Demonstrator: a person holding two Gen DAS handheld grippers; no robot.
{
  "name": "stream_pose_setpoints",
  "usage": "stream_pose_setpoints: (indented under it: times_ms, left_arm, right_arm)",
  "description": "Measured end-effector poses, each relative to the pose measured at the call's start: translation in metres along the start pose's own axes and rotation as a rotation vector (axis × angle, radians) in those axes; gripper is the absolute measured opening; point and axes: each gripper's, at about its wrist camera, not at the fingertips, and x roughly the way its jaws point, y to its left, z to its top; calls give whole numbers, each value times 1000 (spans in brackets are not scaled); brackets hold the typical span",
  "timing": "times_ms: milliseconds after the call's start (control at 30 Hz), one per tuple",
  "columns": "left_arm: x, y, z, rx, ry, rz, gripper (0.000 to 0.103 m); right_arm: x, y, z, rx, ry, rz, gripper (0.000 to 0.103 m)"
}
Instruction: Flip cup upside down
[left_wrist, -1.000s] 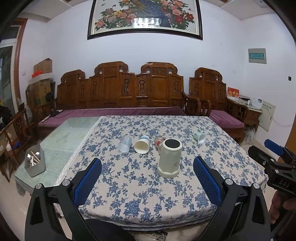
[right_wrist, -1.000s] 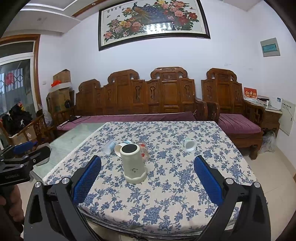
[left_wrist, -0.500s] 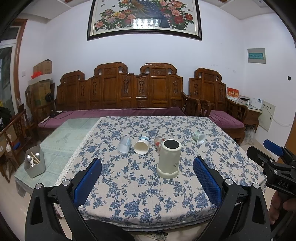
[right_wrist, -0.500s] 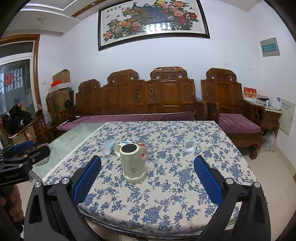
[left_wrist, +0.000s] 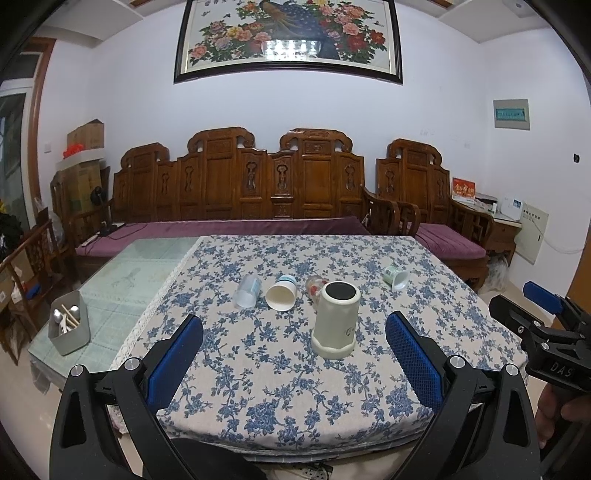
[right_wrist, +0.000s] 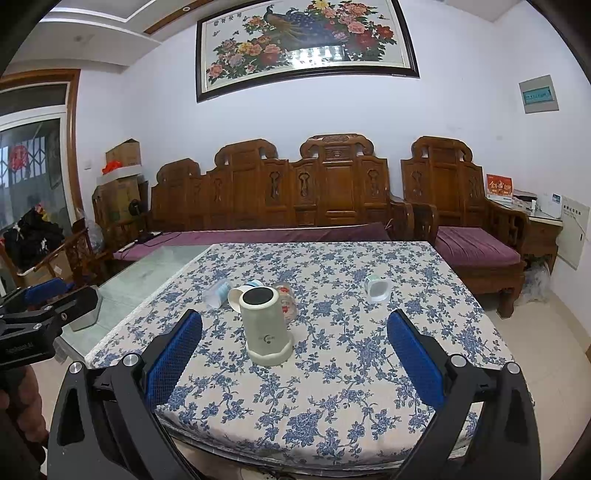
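Note:
A tall cream cup (left_wrist: 336, 319) stands on its wide end with a dark round top, on the floral tablecloth (left_wrist: 280, 369); it also shows in the right wrist view (right_wrist: 264, 323). Behind it lie a clear plastic cup (left_wrist: 248, 292), a white paper cup (left_wrist: 281, 295), a small glass with red print (left_wrist: 314, 287) and a green-white cup (left_wrist: 397, 277), all on their sides. My left gripper (left_wrist: 293, 354) is open and empty, short of the cream cup. My right gripper (right_wrist: 293, 354) is open and empty, also short of it.
A grey bin with utensils (left_wrist: 69, 326) stands on the bare glass part of the table (left_wrist: 144, 269) at left. A carved wooden bench with purple cushions (left_wrist: 236, 225) runs behind the table. The other hand-held gripper shows at each view's edge (left_wrist: 546, 332).
Both grippers have barely shifted; the view has drifted slightly. Nothing on the table has moved.

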Motion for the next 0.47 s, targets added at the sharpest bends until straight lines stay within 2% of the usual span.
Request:
stream_pose_setpoints:
  times_ms: [467]
  left_arm:
    - [0,-1,0,0,-2,-2,95]
  right_arm:
    - [0,-1,-1,0,-2,0,101]
